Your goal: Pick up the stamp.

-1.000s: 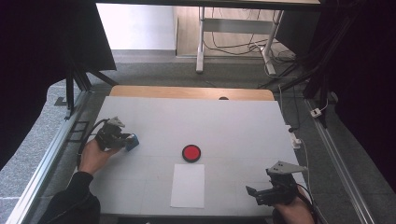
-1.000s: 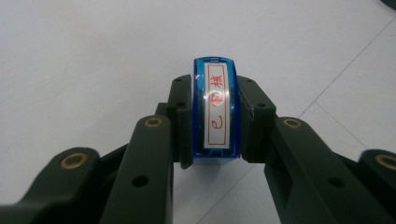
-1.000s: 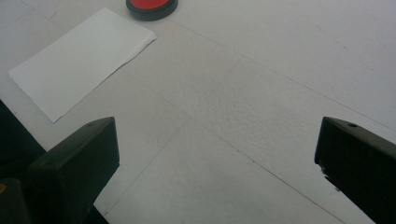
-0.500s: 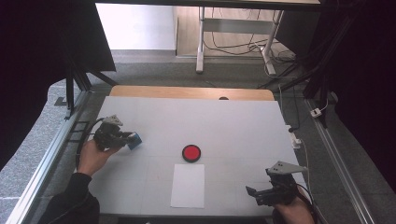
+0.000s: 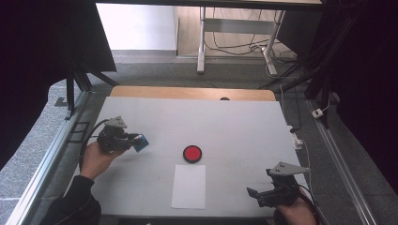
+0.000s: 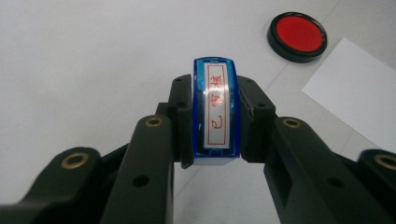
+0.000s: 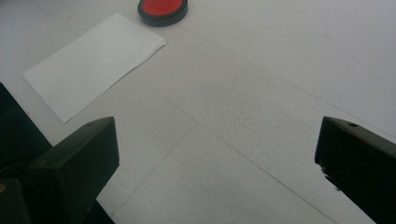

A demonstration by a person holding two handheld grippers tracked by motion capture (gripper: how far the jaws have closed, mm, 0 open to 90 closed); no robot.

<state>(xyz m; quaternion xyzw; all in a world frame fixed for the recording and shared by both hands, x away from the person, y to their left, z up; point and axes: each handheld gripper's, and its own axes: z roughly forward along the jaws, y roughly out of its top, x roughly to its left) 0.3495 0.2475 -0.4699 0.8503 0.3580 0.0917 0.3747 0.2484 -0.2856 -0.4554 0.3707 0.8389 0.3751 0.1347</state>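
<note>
The left gripper [image 5: 133, 140] clamps a blue stamp [image 6: 215, 112] above the white table [image 5: 234, 122], near the red ink pad [image 5: 192, 153] and paper sheet [image 5: 189, 186]. The right gripper [image 5: 257, 194] stands open over grey flooring's edge.

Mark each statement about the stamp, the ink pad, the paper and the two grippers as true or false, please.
1. The left gripper holds a blue stamp. True.
2. The right gripper grips the sheet of paper. False: its jaws stand open with nothing between them.
3. The red ink pad has its lid on. False: the red surface is bare.
4. The paper lies nearer the person than the ink pad. True.
5. The stamp rests on the paper. False: it is in the left gripper, off to the side.
</note>
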